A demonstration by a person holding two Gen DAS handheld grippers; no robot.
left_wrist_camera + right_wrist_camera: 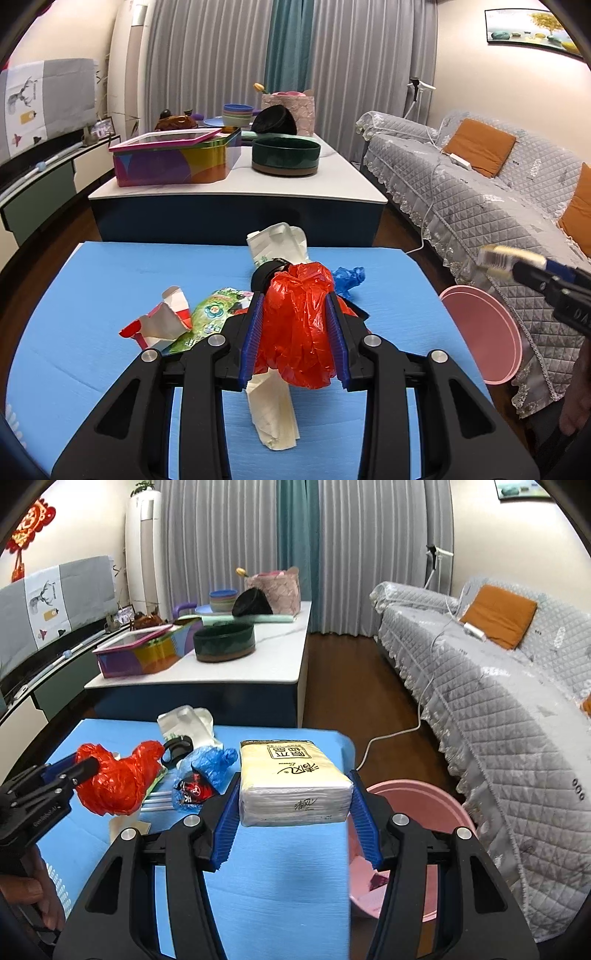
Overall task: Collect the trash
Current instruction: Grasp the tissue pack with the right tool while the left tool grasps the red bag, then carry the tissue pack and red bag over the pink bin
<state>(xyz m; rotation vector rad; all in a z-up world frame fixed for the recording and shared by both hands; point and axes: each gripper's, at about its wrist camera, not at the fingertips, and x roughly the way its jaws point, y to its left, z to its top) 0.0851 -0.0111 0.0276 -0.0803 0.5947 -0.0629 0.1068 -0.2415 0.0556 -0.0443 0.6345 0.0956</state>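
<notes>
Looking past our right gripper (293, 805), we see the round pink plastic basin (417, 794) on the floor just below and to its right, with a small dark scrap (378, 880) lying inside. Both our grippers tilt downward over the blue foam mat (280, 886).

Our right gripper clenches a cream-and-white plastic-wrapped pack of tissues (293, 779) between its blue ribbed pads (225, 823), lifted clear of the mat.

Our left gripper (295, 321) grasps a crumpled red plastic bag (299, 325), which fills the gap between its pads. A white paper wrapper (275, 413) lies under it, and a crumpled blue plastic bag (349, 278) sits just ahead to its right. A torn red-and-white carton (162, 323) and a green printed packet (212, 314) lie to its left.
</notes>
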